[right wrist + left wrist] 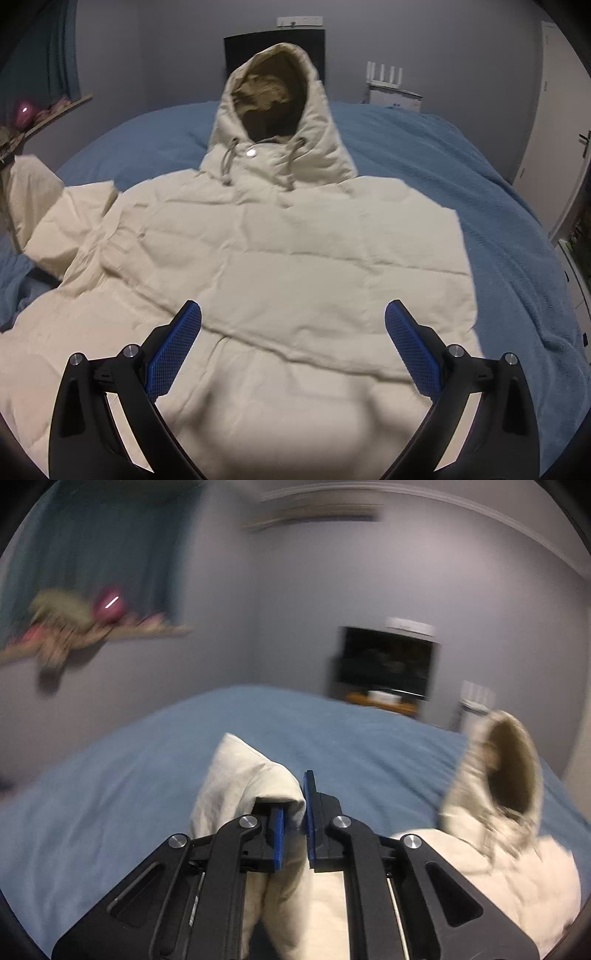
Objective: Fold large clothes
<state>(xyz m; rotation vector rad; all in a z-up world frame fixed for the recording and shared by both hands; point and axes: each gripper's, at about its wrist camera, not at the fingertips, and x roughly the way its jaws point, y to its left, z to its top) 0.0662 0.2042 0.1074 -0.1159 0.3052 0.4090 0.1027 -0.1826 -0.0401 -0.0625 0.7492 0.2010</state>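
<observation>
We see a cream hooded jacket (280, 236) spread across a blue bed (480, 177), filling the middle of the right wrist frame, hood (280, 110) standing at top centre. Our left tool (295, 812) is clamped on the sleeve (240, 775), low in its frame. Our right tool (293, 347) hangs over the jacket's lower part, jaws wide apart, gripping nothing.

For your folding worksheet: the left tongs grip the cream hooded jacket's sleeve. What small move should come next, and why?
Probably carry the sleeve across onto the jacket's chest: the left tongs hold it raised off the blue bedspread, while the right tongs hover open.
</observation>
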